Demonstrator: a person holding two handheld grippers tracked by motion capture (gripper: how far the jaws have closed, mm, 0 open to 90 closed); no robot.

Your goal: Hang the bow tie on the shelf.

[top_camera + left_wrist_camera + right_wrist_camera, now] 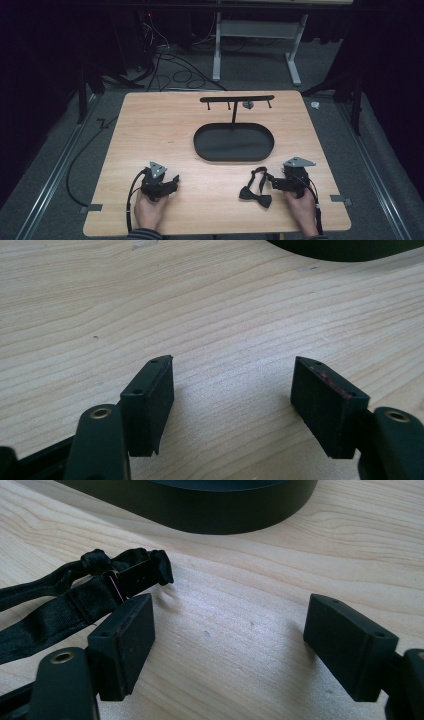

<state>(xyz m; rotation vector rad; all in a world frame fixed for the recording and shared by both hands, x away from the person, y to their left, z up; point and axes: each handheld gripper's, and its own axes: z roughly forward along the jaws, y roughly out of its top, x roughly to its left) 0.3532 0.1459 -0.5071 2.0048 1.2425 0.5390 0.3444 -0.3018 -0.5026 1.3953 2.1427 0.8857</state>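
Two spread, empty claws, left (pixel 171 181) and right (pixel 271 182); one bow tie (pixel 255 192), one tray (pixel 233 142).

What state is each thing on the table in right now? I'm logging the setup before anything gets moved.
Bow tie: lying flat on the table, strap loose, ungripped, just left of the right tongs.
Oval tray: empty.
Rack: upright behind the tray, a small grey thing hanging from it.
Left tongs: open, nothing between the jaws.
Right tongs: open, the strap end beside one jaw, nothing between the jaws.
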